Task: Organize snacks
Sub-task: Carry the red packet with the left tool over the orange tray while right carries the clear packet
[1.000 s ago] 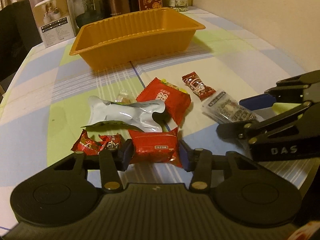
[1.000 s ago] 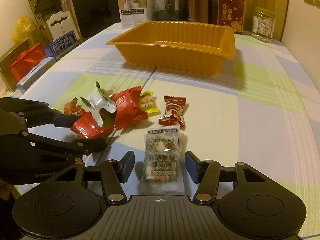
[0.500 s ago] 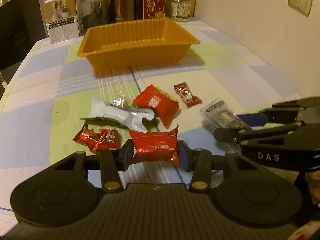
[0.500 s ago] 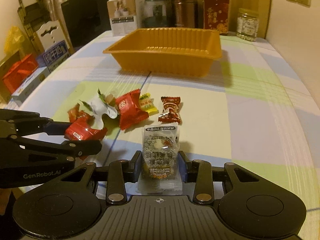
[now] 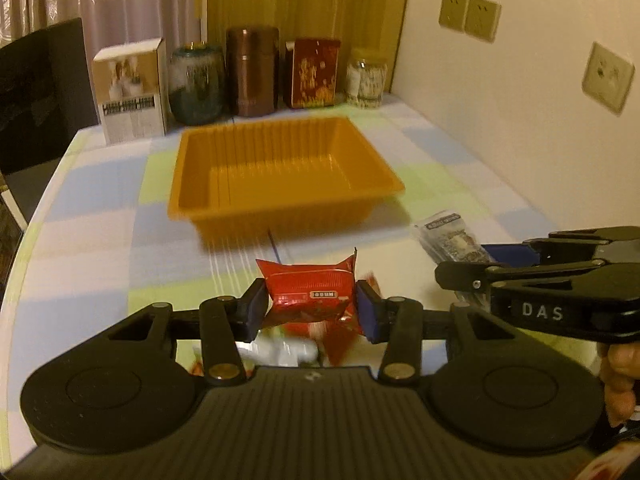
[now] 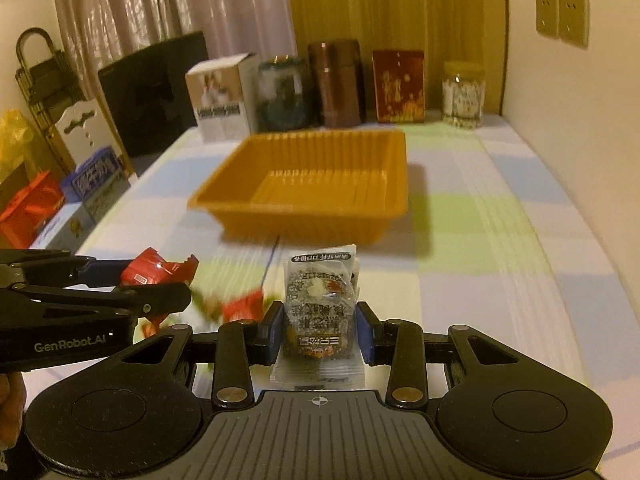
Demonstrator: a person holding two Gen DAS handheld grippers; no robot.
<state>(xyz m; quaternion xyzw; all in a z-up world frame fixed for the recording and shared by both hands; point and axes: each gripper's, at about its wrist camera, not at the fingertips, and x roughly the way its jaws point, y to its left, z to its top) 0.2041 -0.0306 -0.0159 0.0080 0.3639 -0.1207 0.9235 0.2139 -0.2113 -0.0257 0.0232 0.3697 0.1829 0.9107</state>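
On a table spread with a pastel checked cloth, two hand-held grippers each carry a snack above the surface. At left, the left gripper has its blue pads clamped against both sides of a red snack packet, which hangs clear of the cloth; below and behind it, blurred, lie a white wrapper and more red sweets. In the right wrist view the same gripper enters from the left edge with the red packet in its jaws, above a blurred scatter of red and green wrappers. Ahead of both tools, in the middle of the table, stands the orange plastic tray, ribbed along its walls and with nothing visible inside it. To the right, the right gripper, whose jaws have just been closing, now pinches a clear packet with a dark, seeded snack inside, held upright between the pads with its printed label facing the camera and its lower edge hanging below the fingers. Along the far edge of the table stand a white carton, a dark green jar, a brown canister, a red box and a glass jar, left to right, before yellow curtains.
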